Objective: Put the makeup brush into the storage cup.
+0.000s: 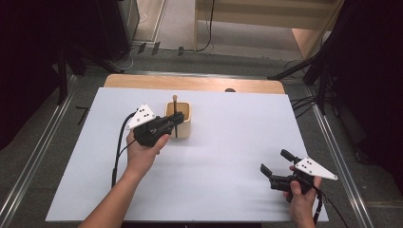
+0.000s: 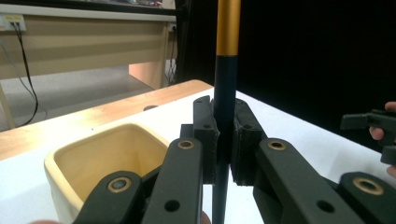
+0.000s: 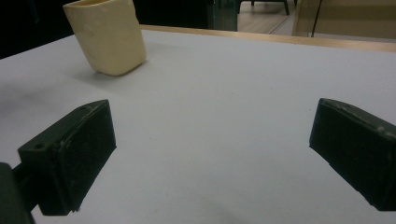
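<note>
Bright white table, dark surroundings, soft focus up close

In the high view the white table (image 1: 223,156) is evenly lit from above and throws only faint, diffuse shadows under the hands, while both side edges of the frame fall into near-black; the picture is soft and low in detail. In the left gripper view the jaws in the foreground are slightly blurred, the right half of the background is black, and the gold band of the pen (image 2: 228,28) carries a mild sheen. In the right gripper view the near jaws are out of focus, the cream cup (image 3: 106,35) casts a soft shadow towards the left, and the tabletop looks bluish-grey.
</note>
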Available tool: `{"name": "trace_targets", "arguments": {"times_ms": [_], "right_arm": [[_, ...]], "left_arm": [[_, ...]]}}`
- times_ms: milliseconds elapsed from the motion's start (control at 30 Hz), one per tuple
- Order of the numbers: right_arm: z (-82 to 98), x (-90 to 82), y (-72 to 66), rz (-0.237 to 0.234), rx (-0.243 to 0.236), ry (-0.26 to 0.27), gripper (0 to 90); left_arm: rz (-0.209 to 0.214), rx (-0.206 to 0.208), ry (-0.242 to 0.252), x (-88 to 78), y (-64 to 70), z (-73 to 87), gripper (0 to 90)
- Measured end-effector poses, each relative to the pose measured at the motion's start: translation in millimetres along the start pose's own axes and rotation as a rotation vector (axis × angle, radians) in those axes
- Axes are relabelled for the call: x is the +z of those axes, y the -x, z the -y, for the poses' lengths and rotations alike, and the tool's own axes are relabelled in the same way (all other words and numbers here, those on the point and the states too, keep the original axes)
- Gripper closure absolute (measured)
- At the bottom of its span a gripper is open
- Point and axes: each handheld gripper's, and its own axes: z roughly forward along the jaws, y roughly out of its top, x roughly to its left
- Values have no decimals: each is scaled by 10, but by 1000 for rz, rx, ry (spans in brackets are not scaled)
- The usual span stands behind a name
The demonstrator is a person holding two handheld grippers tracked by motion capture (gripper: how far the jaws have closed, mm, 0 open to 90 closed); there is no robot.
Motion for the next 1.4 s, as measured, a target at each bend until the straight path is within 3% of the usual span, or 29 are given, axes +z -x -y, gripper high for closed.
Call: {"name": "trace_targets", "arguments": {"times_ms": [767, 1167, 1400], "right_arm": [[15, 13, 5, 1, -8, -5, 8], [18, 15, 9, 3, -7, -7, 8], [19, 20, 9, 4, -5, -10, 11]], "left_arm": [[-49, 6, 44, 162, -211, -199, 841], [-108, -6, 71, 249, -329, -206, 841], [-140, 2, 54, 312, -381, -152, 841]]}}
